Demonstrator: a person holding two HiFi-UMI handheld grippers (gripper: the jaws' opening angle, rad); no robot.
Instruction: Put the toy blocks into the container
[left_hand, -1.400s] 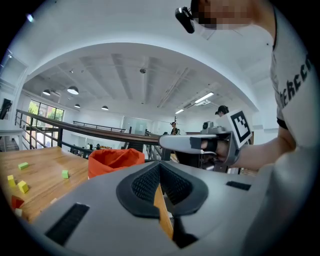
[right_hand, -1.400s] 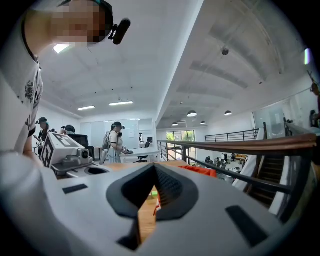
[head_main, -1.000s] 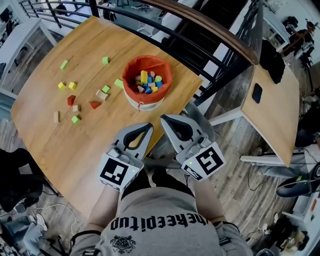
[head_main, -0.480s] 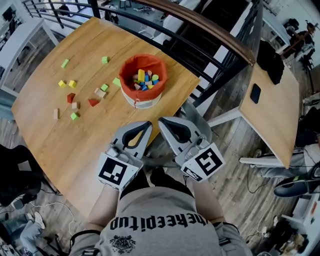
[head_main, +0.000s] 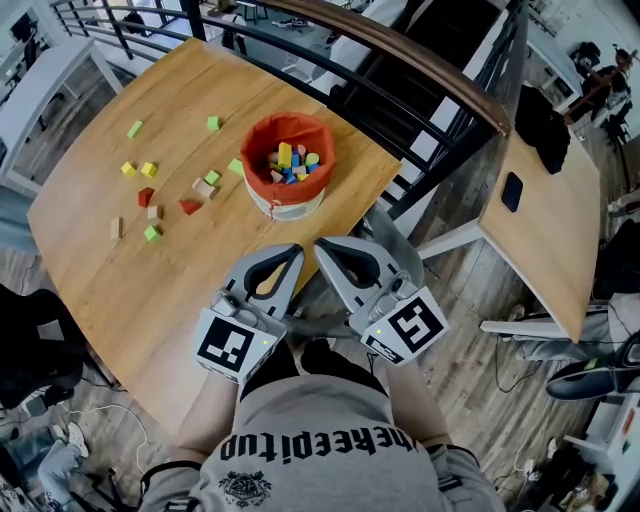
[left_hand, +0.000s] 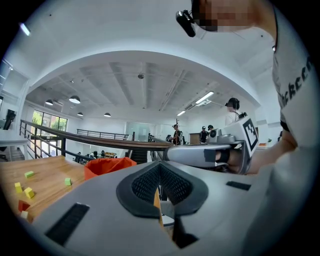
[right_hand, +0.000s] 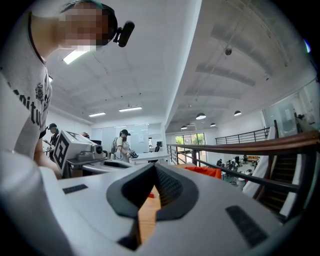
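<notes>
Both grippers are held side by side close to the person's chest, at the near edge of the wooden table (head_main: 190, 300). The left gripper (head_main: 292, 251) is pointed almost level across the tabletop, with its marker cube (head_main: 237, 345) turned up toward the head camera. The left forearm (head_main: 212, 405) is drawn in tight beside the grey T-shirt (head_main: 320, 440). In the left gripper view its jaws are seen pressed together at the tips, with nothing caught between them.

The right gripper (head_main: 322, 244) is carried just beside it and angled slightly inward, so that the two tips are brought close together. Much of its body is hung past the table's edge, over the plank floor (head_main: 470, 380). Its jaws are likewise closed to a slit and nothing is held in them.

The orange container (head_main: 289, 150) is set on the table ahead of both grippers and well apart from them, and a heap of coloured blocks is seen inside it. More toy blocks (head_main: 148, 169) are scattered on the wood to the container's left. A green block (head_main: 236, 166) is placed just beside the container's rim, and a red wedge (head_main: 189, 207) is set nearer the person. A dark railing (head_main: 400, 50) is seen beyond the table's far edge.
</notes>
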